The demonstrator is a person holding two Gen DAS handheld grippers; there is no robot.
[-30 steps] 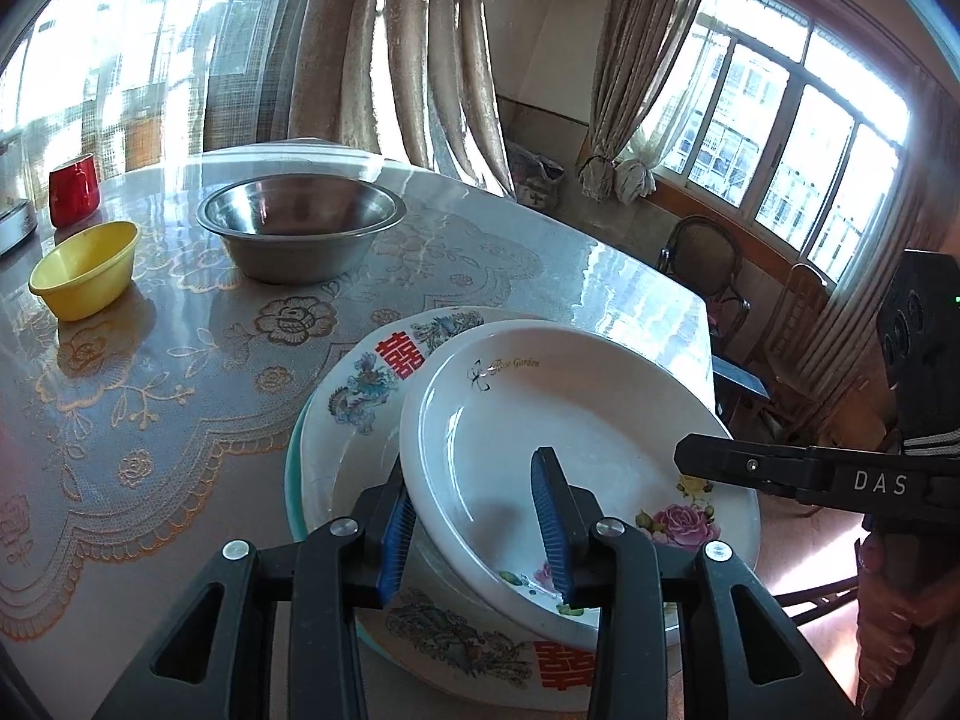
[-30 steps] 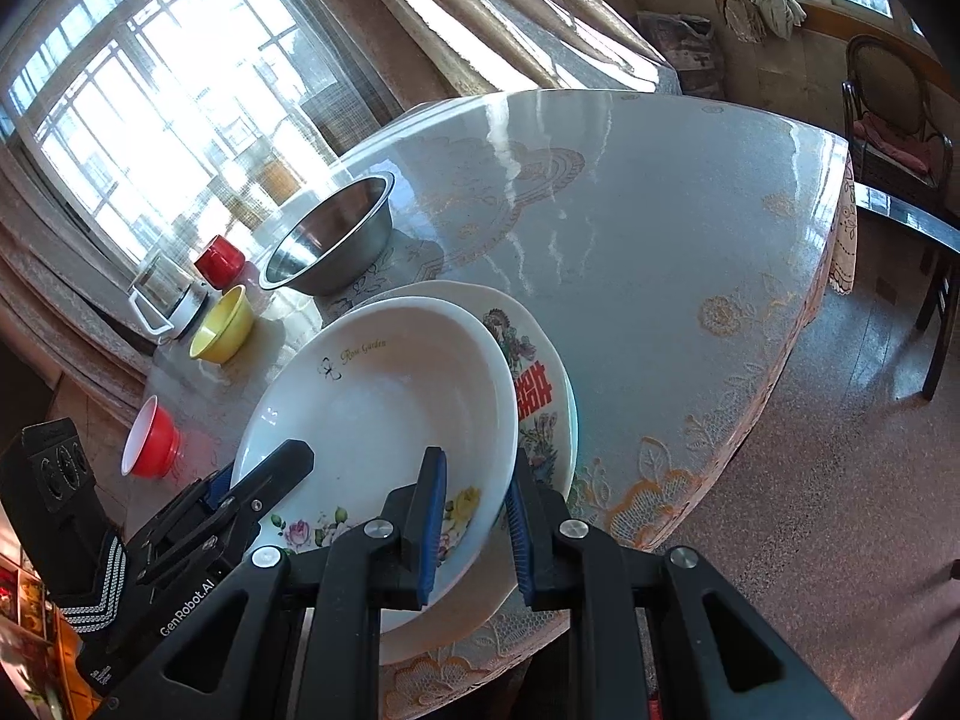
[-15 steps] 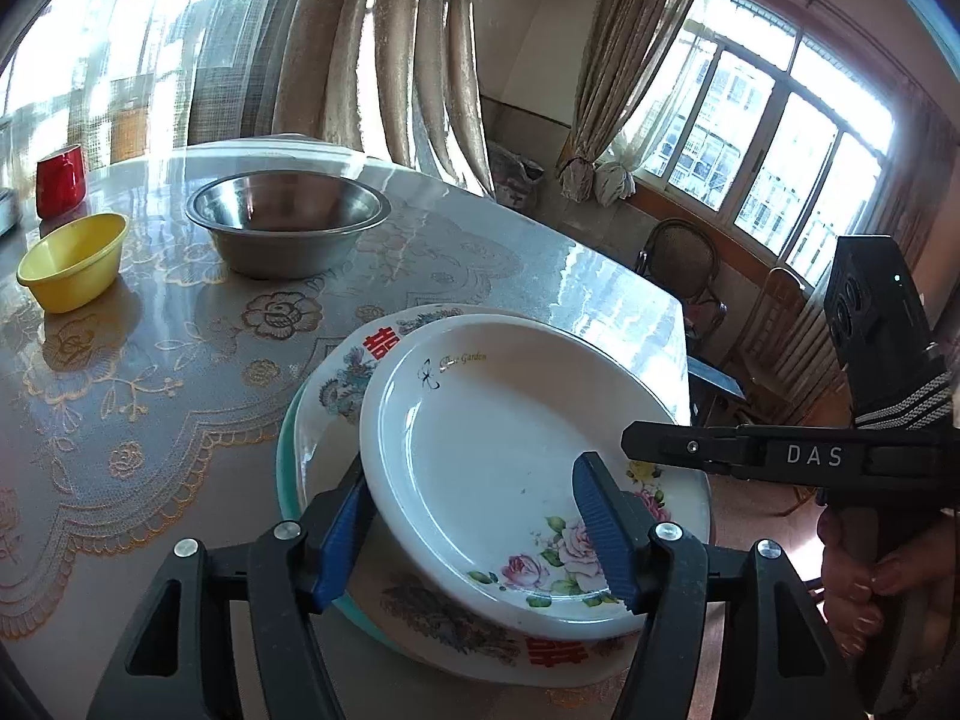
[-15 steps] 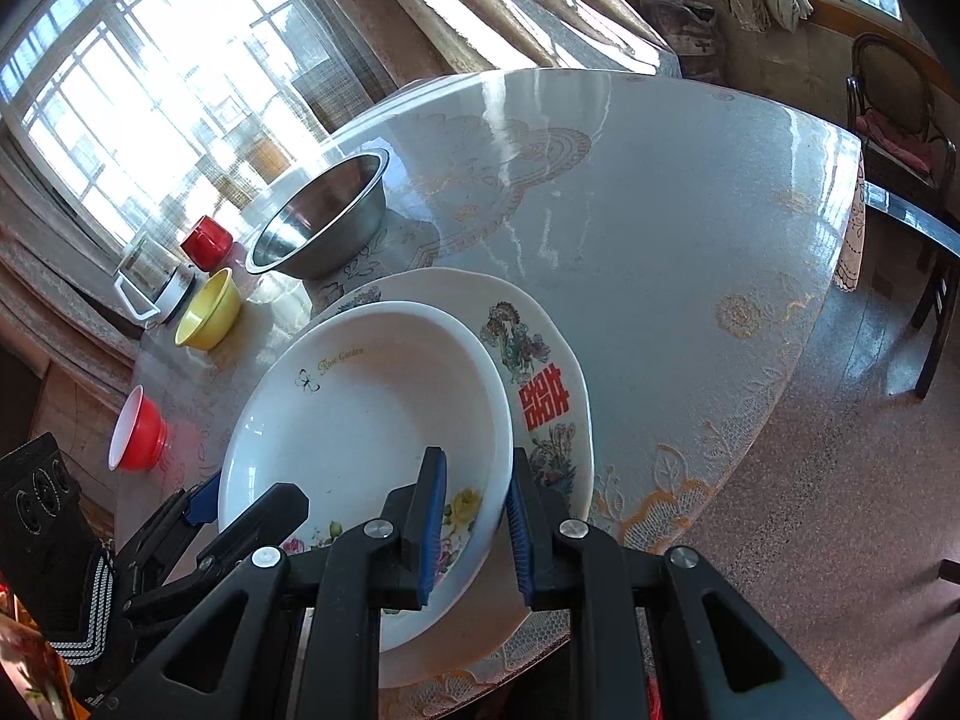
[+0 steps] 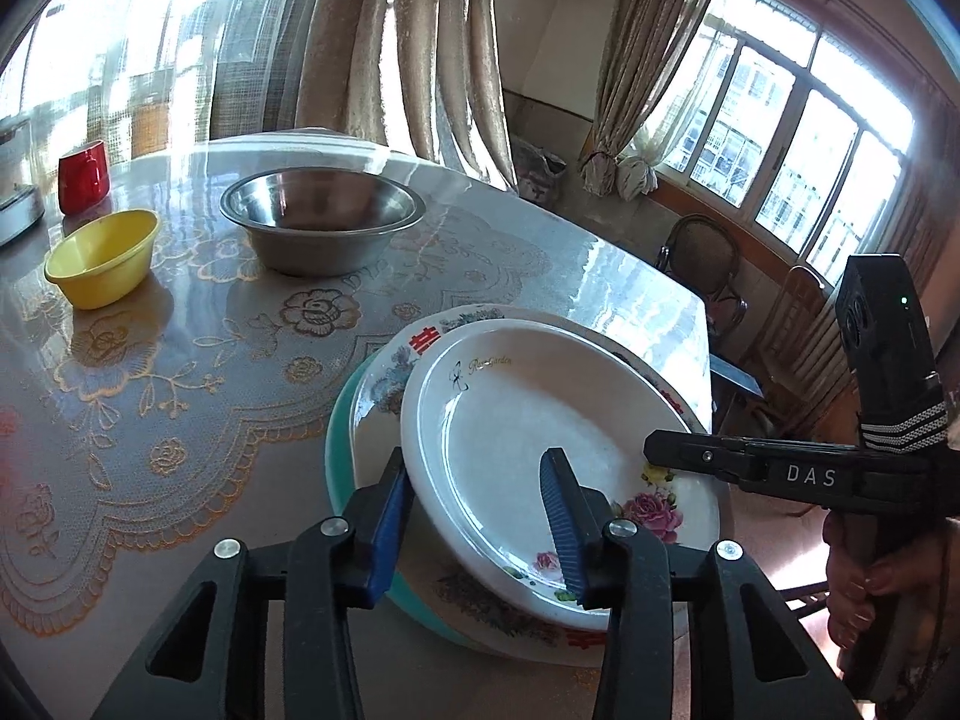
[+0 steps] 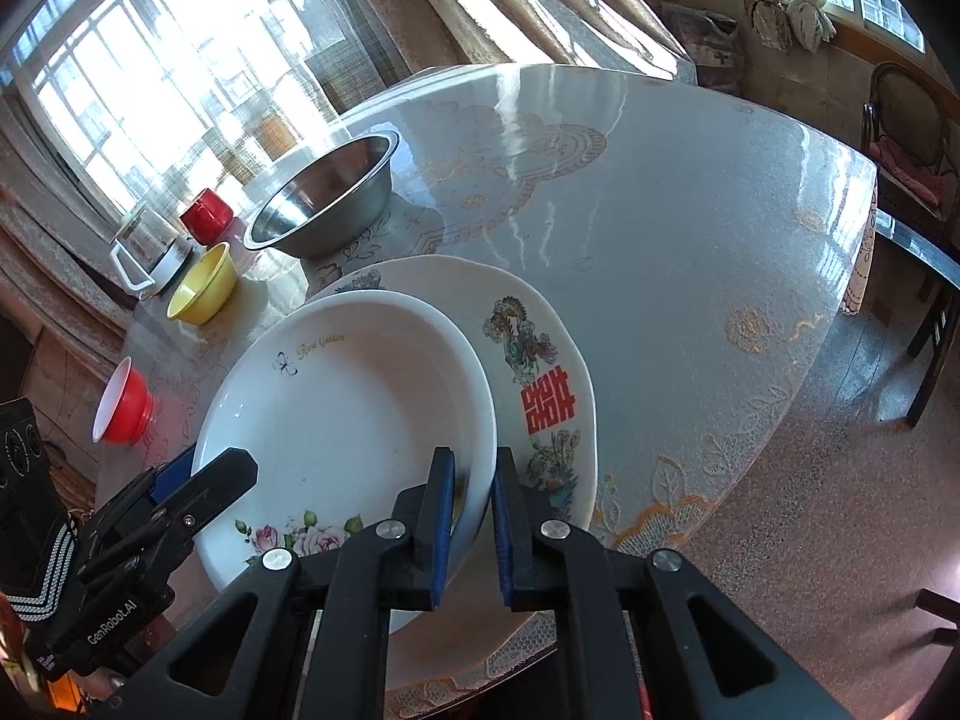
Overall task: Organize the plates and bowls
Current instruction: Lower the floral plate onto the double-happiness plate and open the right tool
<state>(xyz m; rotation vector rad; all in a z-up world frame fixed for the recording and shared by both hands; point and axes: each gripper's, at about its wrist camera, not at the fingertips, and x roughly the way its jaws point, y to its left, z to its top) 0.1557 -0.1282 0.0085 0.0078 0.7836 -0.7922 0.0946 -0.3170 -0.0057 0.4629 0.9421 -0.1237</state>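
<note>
**Gripping the white dish from both sides**

Your right gripper [image 6: 468,516] is clamped on the rim of the white dish [image 6: 360,396], atop the patterned plate [image 6: 540,372]. Your left gripper [image 5: 480,510] straddles its opposite rim, jaws closing, pads not yet pressing.

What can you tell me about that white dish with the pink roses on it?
The white dish is a glossy, ceramic-looking deep plate with pink roses on its near rim and "Rose Garden" in gold script opposite. It is empty and sits slightly tilted on a larger patterned plate near the table's edge. The right claw is shut on its rim; the left claw straddles the other side, closing.
</note>
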